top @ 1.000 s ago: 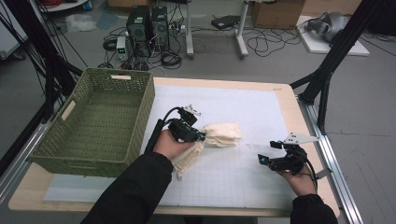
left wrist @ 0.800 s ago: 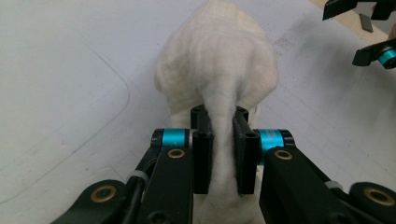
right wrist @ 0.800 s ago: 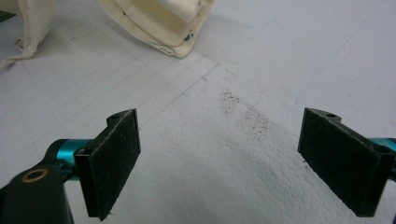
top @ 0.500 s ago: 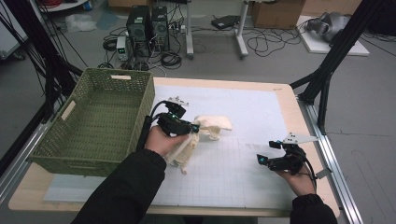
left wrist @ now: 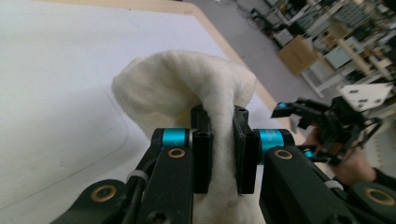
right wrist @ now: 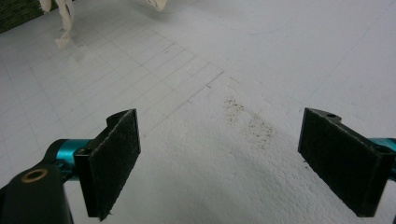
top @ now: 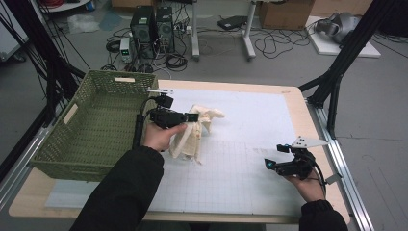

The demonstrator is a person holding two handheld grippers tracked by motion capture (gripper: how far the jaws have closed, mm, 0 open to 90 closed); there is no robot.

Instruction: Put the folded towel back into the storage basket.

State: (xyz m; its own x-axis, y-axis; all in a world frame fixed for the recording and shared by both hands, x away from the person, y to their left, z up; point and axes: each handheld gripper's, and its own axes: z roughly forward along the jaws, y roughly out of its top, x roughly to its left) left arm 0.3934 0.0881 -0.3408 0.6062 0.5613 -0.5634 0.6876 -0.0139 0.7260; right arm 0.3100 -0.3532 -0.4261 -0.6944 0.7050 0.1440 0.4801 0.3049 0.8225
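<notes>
A cream cloth (top: pixel 195 132) hangs above the white mat, lifted by my left gripper (top: pixel 192 117), which is shut on it near the green basket's right wall. In the left gripper view the cloth (left wrist: pixel 187 88) bulges up between the two black pads (left wrist: pixel 202 158) that squeeze a fold of it. Its lower end with a frayed strip dangles toward the mat. My right gripper (top: pixel 270 165) rests low at the mat's right side, open, with nothing between its pads (right wrist: pixel 116 161); a corner of the cloth (right wrist: pixel 63 18) shows at the top left of its view.
A green woven basket (top: pixel 72 144) stands on the table's left part, empty inside. The white gridded mat (top: pixel 250 120) covers the table. Black frame posts rise at the left and right. Computers and cables lie on the floor behind.
My left gripper has carried the cloth left and upward, toward the basket, so more of the cloth hangs off the mat. The right gripper has stayed where it was.
</notes>
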